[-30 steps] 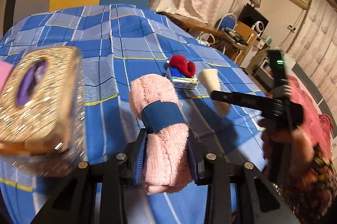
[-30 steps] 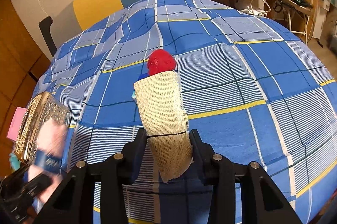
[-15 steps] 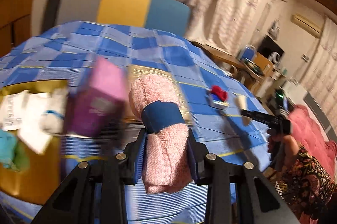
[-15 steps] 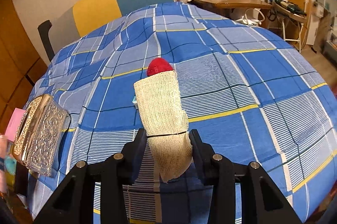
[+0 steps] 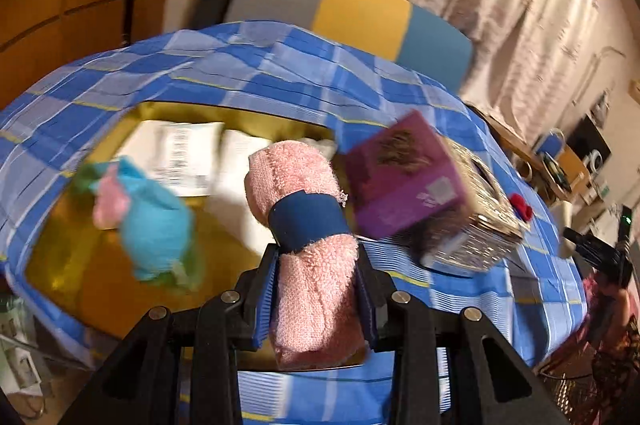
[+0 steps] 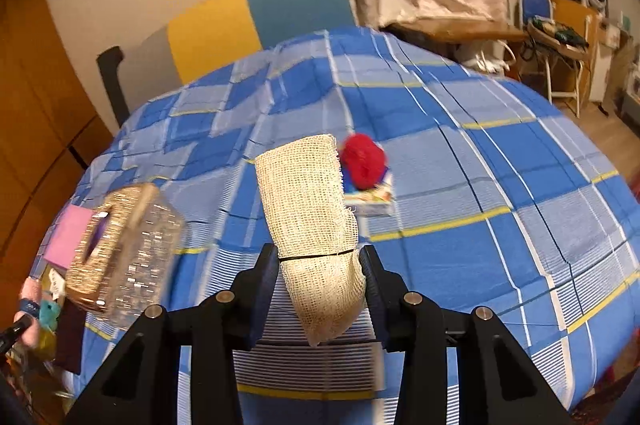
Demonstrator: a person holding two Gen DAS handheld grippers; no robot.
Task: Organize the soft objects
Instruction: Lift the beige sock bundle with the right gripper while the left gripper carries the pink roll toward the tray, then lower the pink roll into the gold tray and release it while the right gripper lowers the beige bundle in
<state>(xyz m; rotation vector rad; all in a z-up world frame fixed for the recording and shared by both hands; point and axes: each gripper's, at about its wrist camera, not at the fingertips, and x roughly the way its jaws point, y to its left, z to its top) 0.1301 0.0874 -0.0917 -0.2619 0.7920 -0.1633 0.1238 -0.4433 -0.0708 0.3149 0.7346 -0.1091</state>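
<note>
My left gripper (image 5: pixel 316 289) is shut on a rolled pink towel (image 5: pixel 298 197) with a blue band, held above a gold tray (image 5: pixel 76 265) at the table's left end. The tray holds a turquoise soft toy (image 5: pixel 154 221) and white packets (image 5: pixel 180 153). My right gripper (image 6: pixel 320 289) is shut on a rolled beige mesh cloth (image 6: pixel 308 209), held above the blue checked tablecloth (image 6: pixel 460 153). A red woolly ball (image 6: pixel 364 161) rests on a small packet just beyond the cloth.
A purple box (image 5: pixel 404 181) and a gold glittery tissue box (image 5: pixel 472 225) stand right of the tray; the tissue box also shows in the right wrist view (image 6: pixel 120 249). A chair with yellow and teal back (image 6: pixel 256 17) stands behind the table.
My left gripper has swung left with the pink towel, from mid-table to over the gold tray. My right gripper has turned slightly left, still holding the beige cloth.
</note>
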